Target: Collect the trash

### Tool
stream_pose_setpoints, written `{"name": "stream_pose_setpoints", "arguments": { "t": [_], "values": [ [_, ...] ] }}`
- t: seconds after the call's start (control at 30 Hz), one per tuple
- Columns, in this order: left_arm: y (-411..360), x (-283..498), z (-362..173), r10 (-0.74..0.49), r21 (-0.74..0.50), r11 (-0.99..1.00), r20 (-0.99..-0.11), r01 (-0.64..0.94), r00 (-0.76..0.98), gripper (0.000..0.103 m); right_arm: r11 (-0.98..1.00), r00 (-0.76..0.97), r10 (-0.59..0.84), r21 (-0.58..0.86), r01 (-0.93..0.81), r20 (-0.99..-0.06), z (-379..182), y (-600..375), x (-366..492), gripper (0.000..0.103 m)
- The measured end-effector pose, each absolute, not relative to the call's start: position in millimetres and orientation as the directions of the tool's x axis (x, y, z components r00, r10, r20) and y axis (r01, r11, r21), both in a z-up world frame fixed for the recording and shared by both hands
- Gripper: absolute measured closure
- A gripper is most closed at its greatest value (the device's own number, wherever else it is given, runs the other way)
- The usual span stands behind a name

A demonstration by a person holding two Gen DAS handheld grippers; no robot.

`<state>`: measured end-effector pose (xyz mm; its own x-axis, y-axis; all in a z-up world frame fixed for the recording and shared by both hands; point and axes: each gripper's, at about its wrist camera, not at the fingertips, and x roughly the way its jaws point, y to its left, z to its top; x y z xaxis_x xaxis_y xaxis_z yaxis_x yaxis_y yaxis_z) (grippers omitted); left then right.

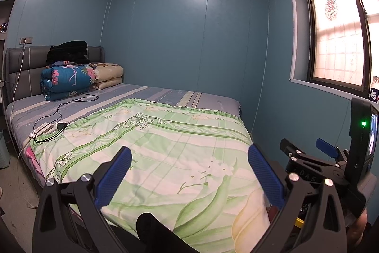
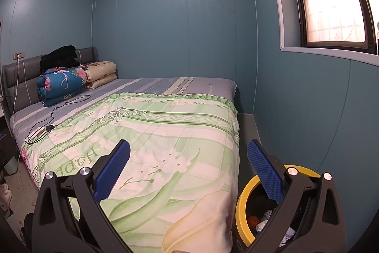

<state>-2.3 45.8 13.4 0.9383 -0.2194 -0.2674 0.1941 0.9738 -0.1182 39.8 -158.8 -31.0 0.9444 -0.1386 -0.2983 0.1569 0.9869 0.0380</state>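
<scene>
A bed [image 2: 165,134] fronts both empty, spread hand-held grippers [image 1: 189,174] [image 2: 188,170]; yellow bin [image 2: 244,217] beside.

Both wrist cams – bed [image 1: 165,134] foot (shared), facing headboard [image 2: 21,77].

Green floral quilt [image 2: 165,158] on the bed lies bare in front, wide free room btwn & beyond both sets of spread fingers. Black cables w/ charger [image 1: 56,127] clutter left edge; folded blankets [image 1: 68,80] block the headboard end. Yellow-rimmed round bin [image 2: 244,200] w/ scraps sits just beside bed's right corner, near blue wall.
</scene>
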Motion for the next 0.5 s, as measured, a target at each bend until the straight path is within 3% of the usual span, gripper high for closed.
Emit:
{"name": "stream_pose_setpoints", "arguments": {
  "t": [0.5],
  "values": [
    [52.0,3.7,6.7,-0.246,-0.154,0.966,-0.286,0.209,0.926,0.008,0.988,0.94,-0.131,0.042,0.151,-0.315,-33.9,-158.6,41.1,0.008]
  ]
}}
